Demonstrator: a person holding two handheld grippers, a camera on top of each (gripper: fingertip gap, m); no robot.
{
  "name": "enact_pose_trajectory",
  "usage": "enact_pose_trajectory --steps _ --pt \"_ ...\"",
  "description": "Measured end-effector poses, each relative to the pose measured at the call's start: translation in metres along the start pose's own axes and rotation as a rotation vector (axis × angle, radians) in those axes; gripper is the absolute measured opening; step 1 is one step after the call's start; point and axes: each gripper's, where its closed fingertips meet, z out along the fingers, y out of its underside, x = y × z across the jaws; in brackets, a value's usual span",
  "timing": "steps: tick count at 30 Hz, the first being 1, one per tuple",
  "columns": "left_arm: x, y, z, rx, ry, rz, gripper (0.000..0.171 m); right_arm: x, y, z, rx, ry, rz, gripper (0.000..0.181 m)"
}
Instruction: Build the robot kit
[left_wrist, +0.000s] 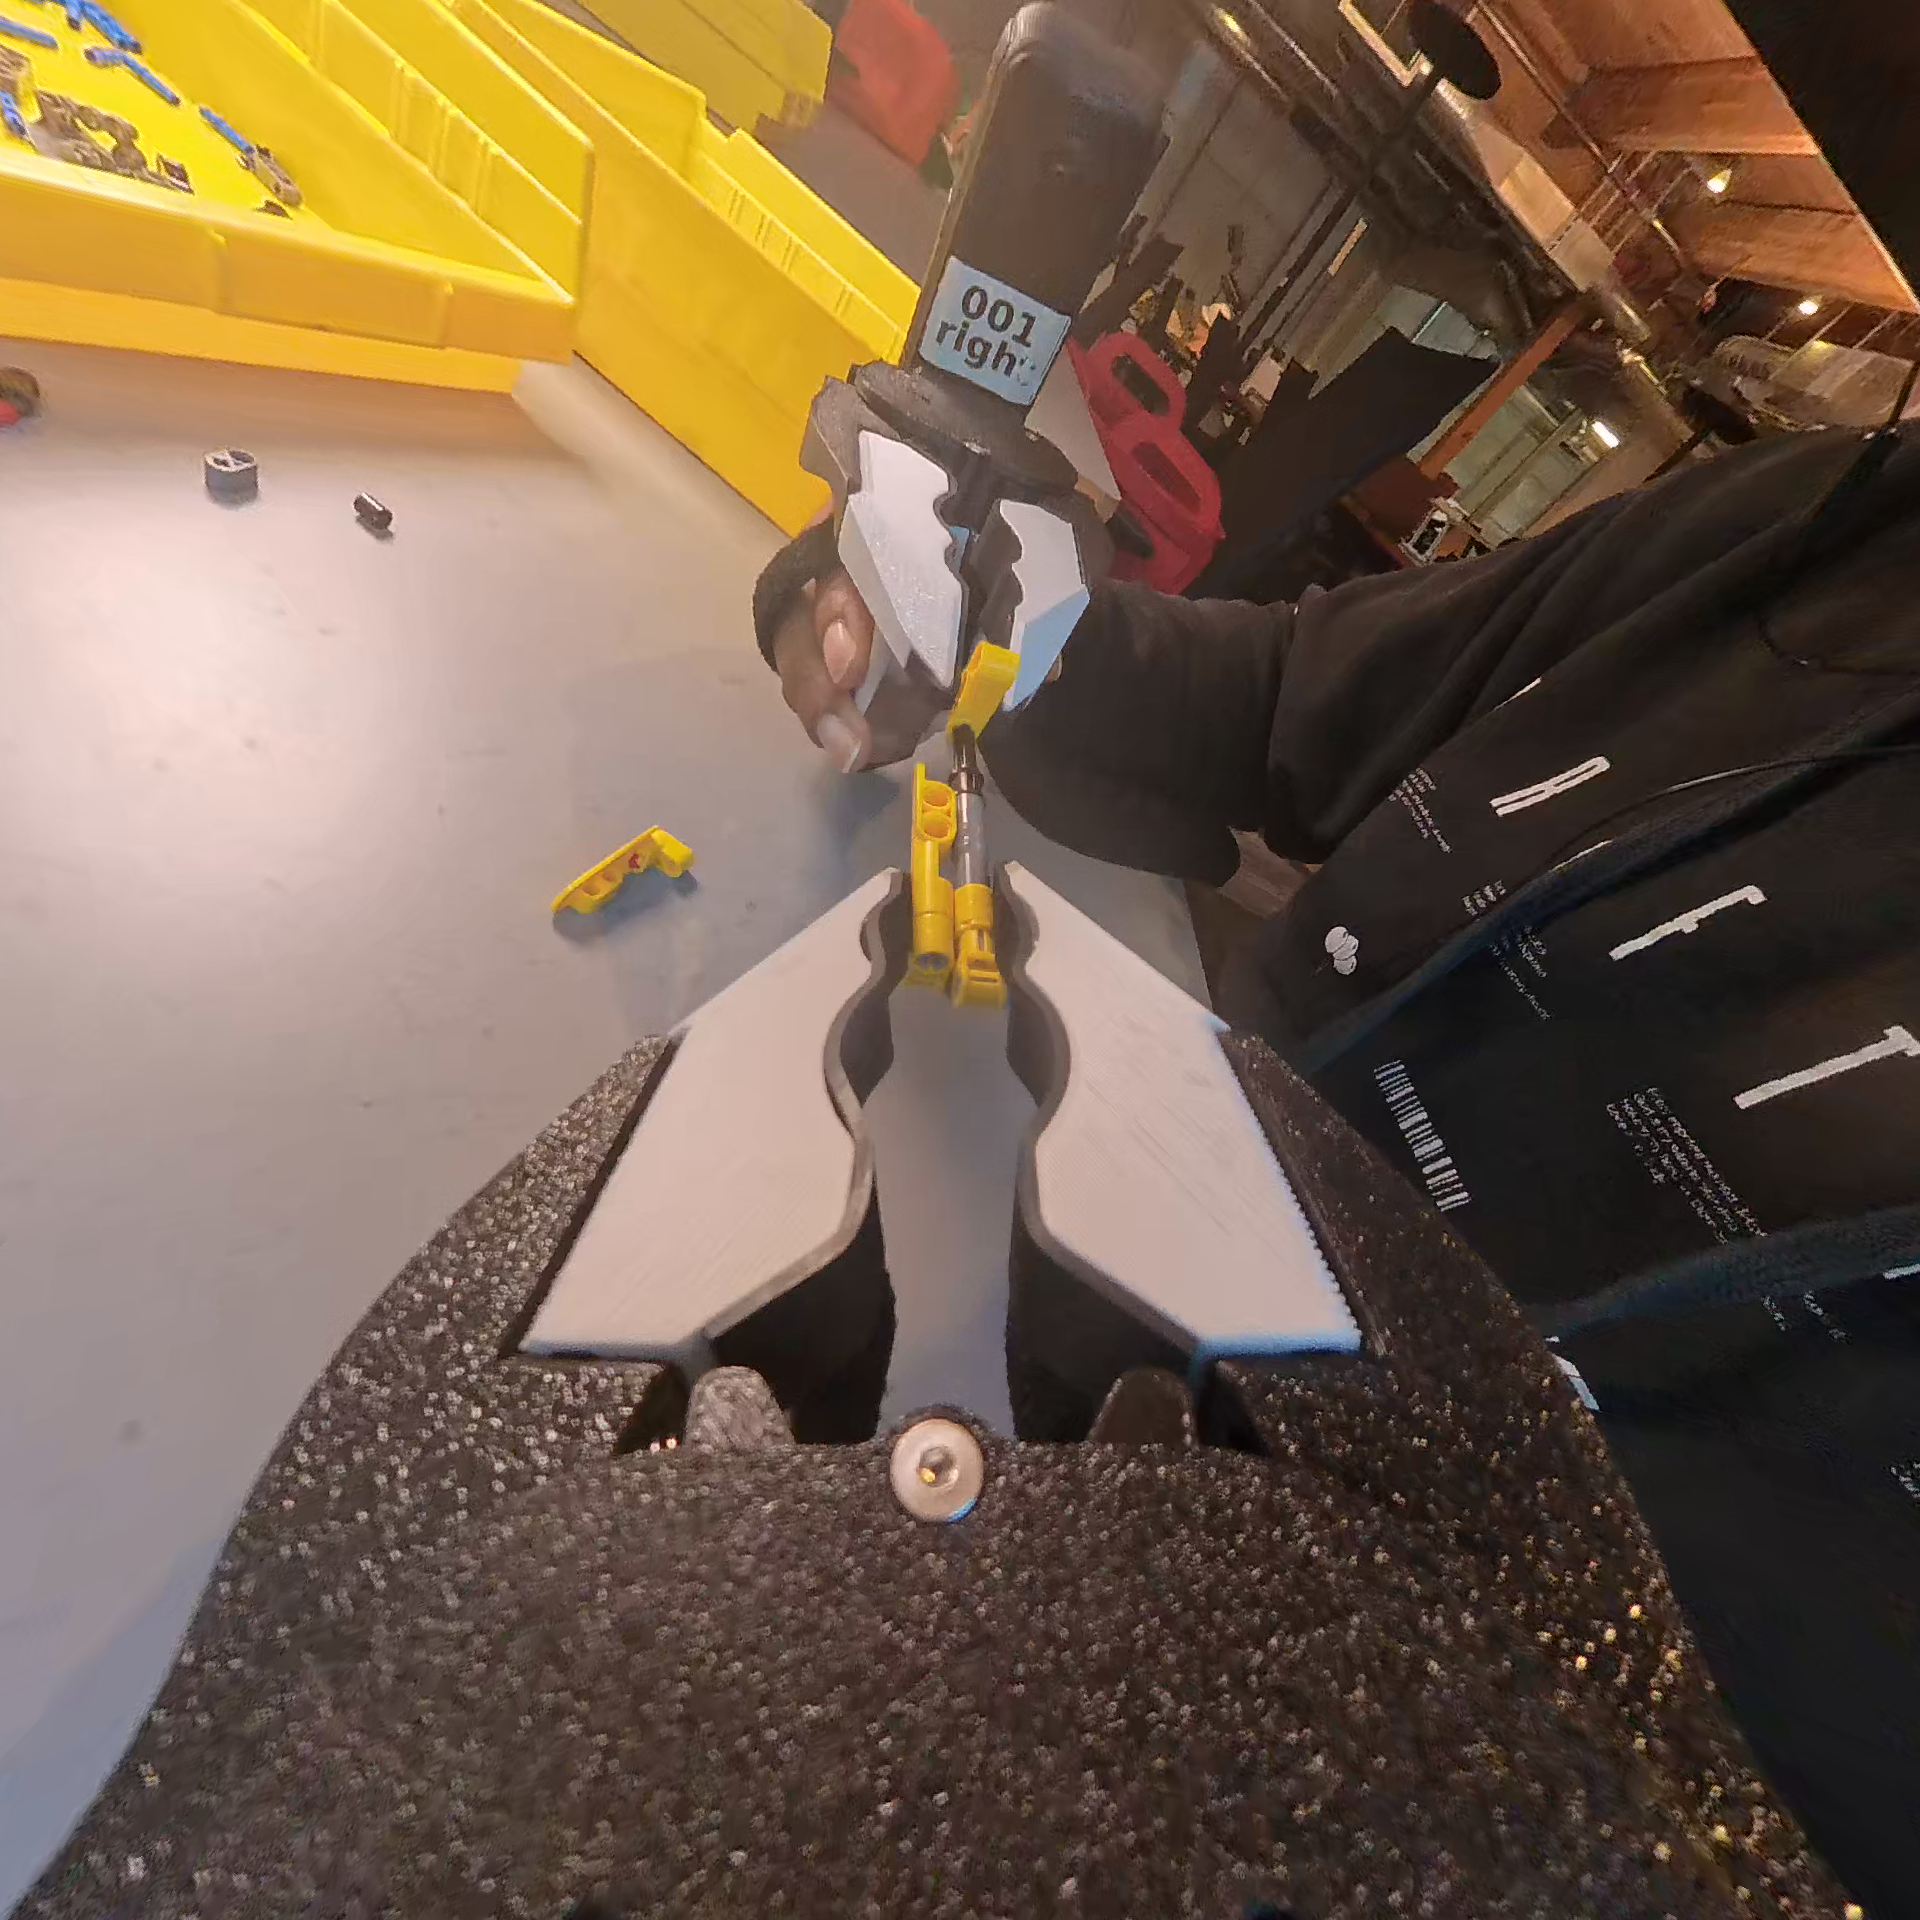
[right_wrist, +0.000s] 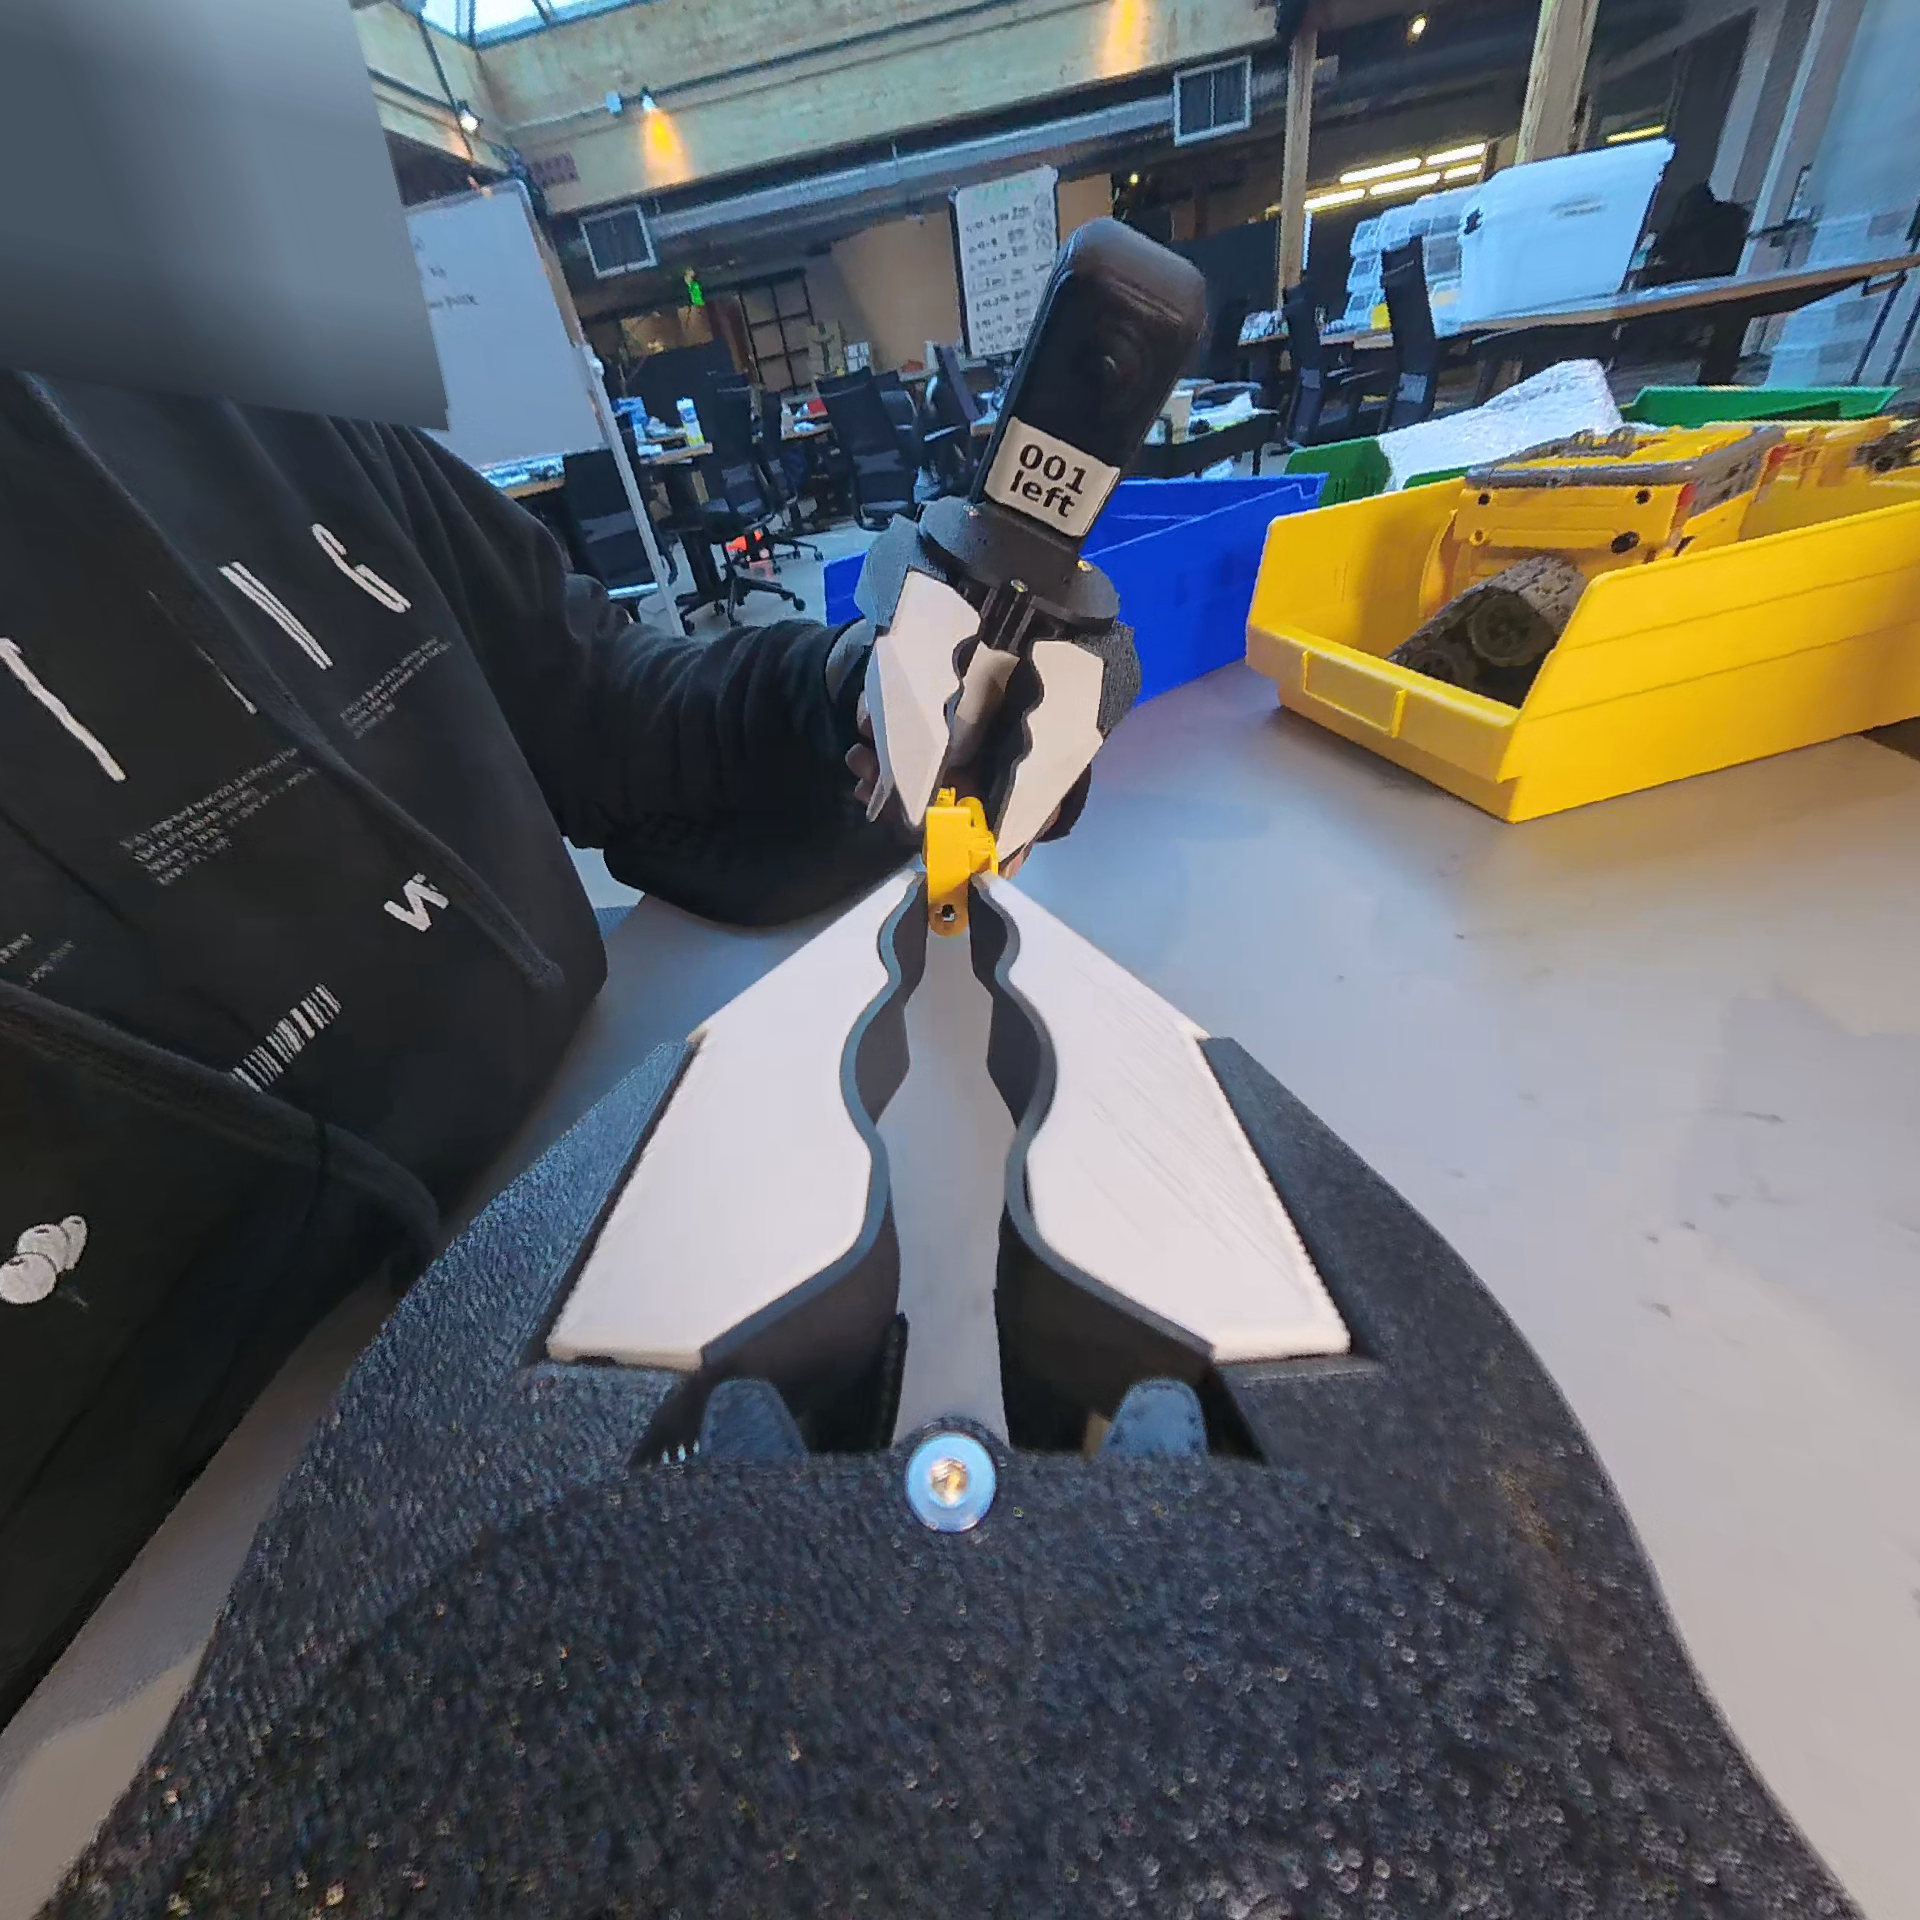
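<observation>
Left wrist view: the left gripper (left_wrist: 951, 914) has its two grey fingers drawn in close at the tips, clamped on the near end of a small yellow assembly (left_wrist: 948, 925), a pair of yellow connector pieces side by side with a thin dark axle (left_wrist: 964, 805) running out ahead of them.
Far end of the axle: a second yellow connector (left_wrist: 980, 686) sits on it, and the right gripper (left_wrist: 971, 681) pinches that piece between its fingertips, jaws almost together.
Hand: the person's hand (left_wrist: 826, 649) wraps the right gripper's handle, sleeve black.
Right wrist view: the right gripper (right_wrist: 951, 899) is seen clenched on the yellow connector (right_wrist: 954, 857); the left gripper (right_wrist: 961, 810) meets it tip to tip from the far side, also closed on the yellow parts.
Height: the assembly is held clear above the grey bench (left_wrist: 312, 727), near the edge next to the person.
Loose on the bench: a yellow angled beam (left_wrist: 621, 871) lies left of the left gripper, apart from it; a small grey bushing (left_wrist: 230, 473) and a small black pin (left_wrist: 372, 511) lie farther off.
Bins: yellow trays (left_wrist: 343, 239) stand along the far side; a yellow bin (right_wrist: 1558, 665) holds a tracked model, with a blue bin (right_wrist: 1195, 561) beside it.
</observation>
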Motion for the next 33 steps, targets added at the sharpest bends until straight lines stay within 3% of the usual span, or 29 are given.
enact_pose_trajectory --steps 5,12,20,33 --pt "-0.003 -0.002 0.001 -0.012 -0.086 0.133 0.015 0.003 -0.002 0.000 0.016 0.017 0.000 0.007" --pt "-0.012 -0.006 -0.001 -0.114 -0.440 0.730 0.014 0.011 0.000 -0.001 0.023 0.034 0.072 0.007" --pt "-0.010 -0.017 -0.003 -0.122 -0.670 1.162 0.014 0.013 -0.006 -0.004 0.075 0.009 0.170 0.007" --pt "0.001 -0.030 -0.004 -0.105 -0.752 1.321 0.014 0.009 -0.024 -0.006 0.247 -0.107 0.382 0.007"
